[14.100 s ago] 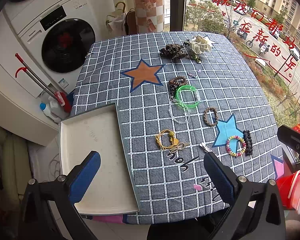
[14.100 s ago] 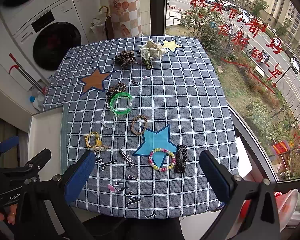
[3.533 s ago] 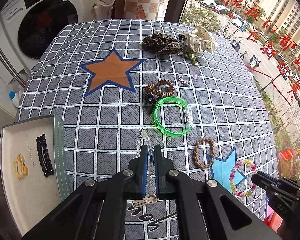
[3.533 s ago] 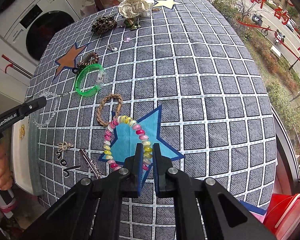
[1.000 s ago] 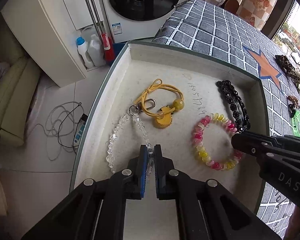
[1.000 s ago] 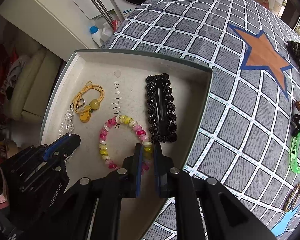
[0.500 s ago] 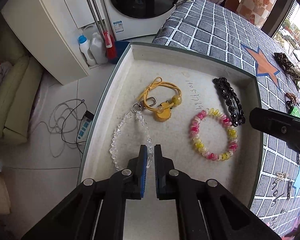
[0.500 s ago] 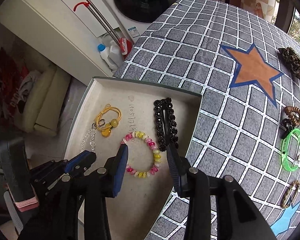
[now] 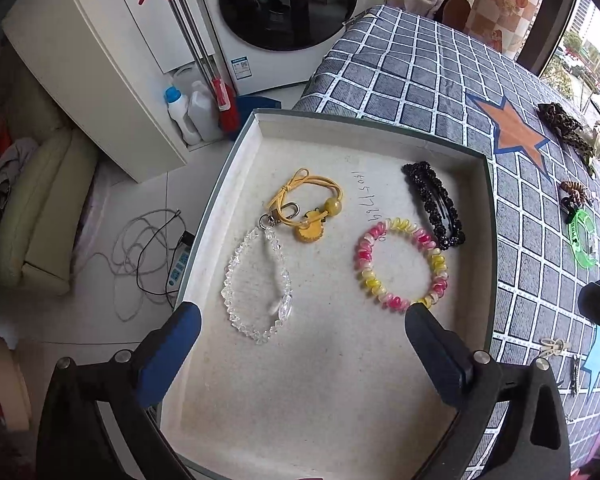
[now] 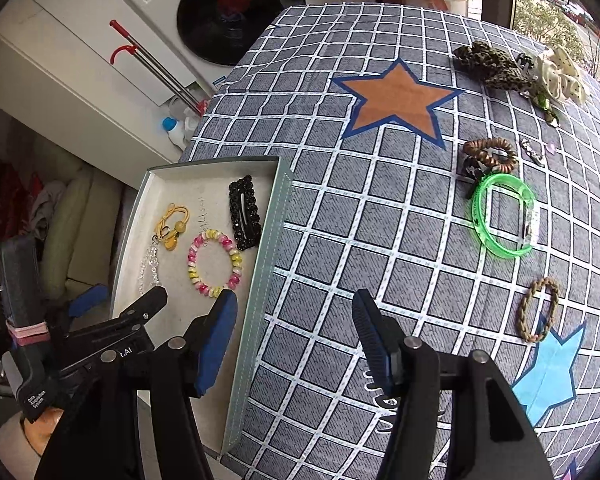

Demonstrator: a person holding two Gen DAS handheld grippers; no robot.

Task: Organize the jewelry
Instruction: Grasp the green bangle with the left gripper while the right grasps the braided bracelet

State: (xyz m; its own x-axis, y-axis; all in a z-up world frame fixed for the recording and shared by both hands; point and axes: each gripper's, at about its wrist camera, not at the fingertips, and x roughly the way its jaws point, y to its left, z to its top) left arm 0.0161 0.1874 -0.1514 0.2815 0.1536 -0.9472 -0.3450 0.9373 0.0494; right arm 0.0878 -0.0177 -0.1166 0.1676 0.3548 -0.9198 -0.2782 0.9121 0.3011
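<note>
Both grippers, left gripper [image 9: 300, 334] and right gripper [image 10: 294, 332], gape wide and empty (washing machine [image 10: 236, 8] behind) above the tray [image 9: 487, 240] on the checked tablecloth [image 10: 380, 220].

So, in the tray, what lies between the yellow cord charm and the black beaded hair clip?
Only handwritten digits on the bare tray floor, between yellow cord charm and black beaded hair clip; left wrist view.

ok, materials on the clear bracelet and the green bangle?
Clear bracelet: faceted see-through beads, glossy, probably glass or acrylic crystal; can't tell which. Green bangle: smooth rigid ring, translucent neon green, looks like moulded plastic, with a clear block on one side.
</note>
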